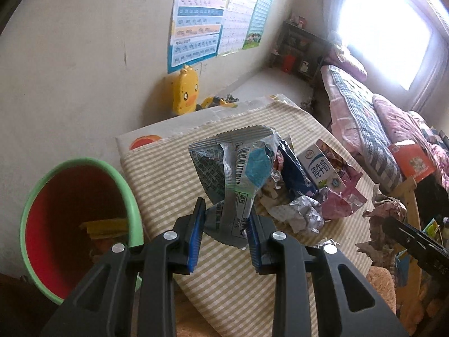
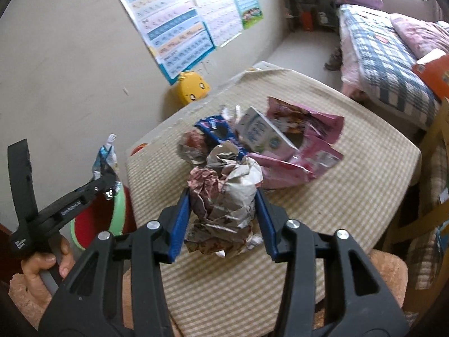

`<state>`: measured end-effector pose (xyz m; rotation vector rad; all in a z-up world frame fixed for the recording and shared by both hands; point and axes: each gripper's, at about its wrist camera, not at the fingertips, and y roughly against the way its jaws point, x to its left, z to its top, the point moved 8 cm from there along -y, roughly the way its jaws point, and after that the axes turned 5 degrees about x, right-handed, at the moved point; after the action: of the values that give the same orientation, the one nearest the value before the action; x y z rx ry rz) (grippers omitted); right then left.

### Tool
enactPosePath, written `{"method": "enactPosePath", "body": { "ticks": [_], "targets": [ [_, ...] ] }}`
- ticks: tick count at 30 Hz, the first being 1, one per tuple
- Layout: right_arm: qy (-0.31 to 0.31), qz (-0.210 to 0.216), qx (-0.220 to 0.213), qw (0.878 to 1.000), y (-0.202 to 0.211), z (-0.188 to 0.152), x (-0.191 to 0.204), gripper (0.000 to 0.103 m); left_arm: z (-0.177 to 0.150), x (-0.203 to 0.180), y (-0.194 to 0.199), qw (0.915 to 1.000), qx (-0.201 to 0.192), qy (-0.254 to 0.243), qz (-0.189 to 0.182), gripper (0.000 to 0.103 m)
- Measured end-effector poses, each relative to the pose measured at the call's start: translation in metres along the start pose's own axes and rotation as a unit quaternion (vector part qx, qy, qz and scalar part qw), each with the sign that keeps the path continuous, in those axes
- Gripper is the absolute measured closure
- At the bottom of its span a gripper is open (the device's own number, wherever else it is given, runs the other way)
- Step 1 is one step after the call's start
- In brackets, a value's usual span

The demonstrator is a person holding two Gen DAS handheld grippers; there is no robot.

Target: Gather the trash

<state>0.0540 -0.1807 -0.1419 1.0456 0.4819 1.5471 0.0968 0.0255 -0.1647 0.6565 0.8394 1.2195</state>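
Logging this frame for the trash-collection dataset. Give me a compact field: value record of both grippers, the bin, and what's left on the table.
left gripper: shut on silver snack wrapper, held above the table edge beside the bin
right gripper: shut on crumpled paper wad, at the near side of the pile
bin: red inside, green rim, left of table; yellow trash inside
table: checked cloth
remaining pile: milk carton, pink wrapper, blue wrapper, more crumpled paper
background: yellow duck toy, wall posters, bed

Daylight window (image 1: 387, 28) blown out; fisheye edges curved, slightly soft.
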Motion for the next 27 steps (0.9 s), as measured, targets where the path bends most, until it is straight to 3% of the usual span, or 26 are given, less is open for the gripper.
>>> {"method": "enactPosePath", "body": {
  "ticks": [12, 27],
  "targets": [
    [0.051, 0.040, -0.005, 0.998, -0.005, 0.020, 0.065, 0.059, -0.003, 0.055, 0.009, 0.9983, -0.006, 0.048, 0.033, 0.077],
    [0.116, 0.097, 0.018, 0.988, -0.034, 0.023, 0.146, 0.059, -0.011, 0.130, 0.022, 0.9891, -0.015, 0.110, 0.097, 0.077]
  ]
}}
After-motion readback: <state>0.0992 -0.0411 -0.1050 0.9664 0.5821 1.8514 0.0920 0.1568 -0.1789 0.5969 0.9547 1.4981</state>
